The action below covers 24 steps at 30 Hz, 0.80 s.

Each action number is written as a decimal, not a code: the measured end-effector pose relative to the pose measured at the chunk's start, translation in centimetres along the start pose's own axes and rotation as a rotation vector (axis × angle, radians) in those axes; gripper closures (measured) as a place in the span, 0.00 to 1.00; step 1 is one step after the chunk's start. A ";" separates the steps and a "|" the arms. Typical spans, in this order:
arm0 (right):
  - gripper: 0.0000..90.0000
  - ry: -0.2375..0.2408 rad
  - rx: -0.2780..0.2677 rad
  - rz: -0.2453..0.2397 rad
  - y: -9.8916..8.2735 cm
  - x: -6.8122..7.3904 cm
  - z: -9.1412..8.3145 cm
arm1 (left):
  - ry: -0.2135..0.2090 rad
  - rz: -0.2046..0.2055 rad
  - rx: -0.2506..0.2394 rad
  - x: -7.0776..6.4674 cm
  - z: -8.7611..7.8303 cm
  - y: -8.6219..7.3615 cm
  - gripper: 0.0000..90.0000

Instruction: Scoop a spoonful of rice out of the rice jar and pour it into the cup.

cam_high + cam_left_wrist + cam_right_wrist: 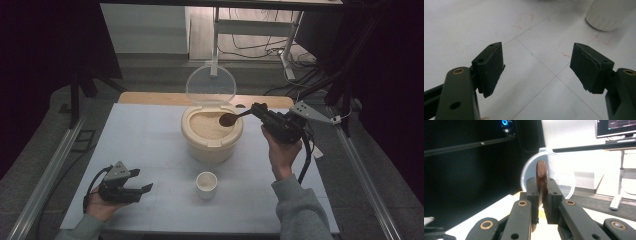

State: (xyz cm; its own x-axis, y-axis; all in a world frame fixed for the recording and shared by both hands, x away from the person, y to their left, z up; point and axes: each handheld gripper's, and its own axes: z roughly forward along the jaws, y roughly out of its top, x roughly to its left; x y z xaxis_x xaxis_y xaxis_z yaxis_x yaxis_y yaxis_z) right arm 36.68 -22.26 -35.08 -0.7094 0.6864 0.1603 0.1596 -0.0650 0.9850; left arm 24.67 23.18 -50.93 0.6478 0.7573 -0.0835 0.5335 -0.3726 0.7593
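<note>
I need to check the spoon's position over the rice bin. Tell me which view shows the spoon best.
The high view: the spoon appears from above, its brown bowl over the grain in the open rice bin, its handle held in the right gripper. The right gripper view shows it edge-on between the shut jaws. The left gripper view looks at the table.

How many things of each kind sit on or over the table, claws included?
Claws: 2, left and right
Spoon: 1
Rice bin: 1
Cup: 1
Total: 5
</note>
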 end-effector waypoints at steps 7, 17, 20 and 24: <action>0.93 -0.067 0.062 -0.080 -0.2 0.3 2.1 | -0.001 -0.001 0.005 0.0 0.1 -0.1 0.29; 0.93 -0.121 0.125 -0.112 -1.0 0.2 3.7 | -0.001 -0.005 0.004 0.1 0.1 -0.1 0.29; 0.93 -0.110 0.130 -0.068 -1.5 -0.2 3.9 | 0.000 -0.004 0.003 0.1 0.1 -0.1 0.29; 0.93 -0.090 0.134 0.012 -2.2 -0.8 4.1 | 0.000 -0.004 0.004 0.1 0.1 -0.1 0.29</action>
State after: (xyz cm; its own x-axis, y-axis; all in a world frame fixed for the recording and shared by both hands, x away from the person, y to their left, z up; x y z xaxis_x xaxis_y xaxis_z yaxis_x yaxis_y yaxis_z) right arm 39.67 -19.67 -37.65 -0.6436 0.7485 0.1595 0.2617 0.0195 0.9650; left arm 24.71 23.21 -51.07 0.6454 0.7589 -0.0864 0.5381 -0.3715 0.7566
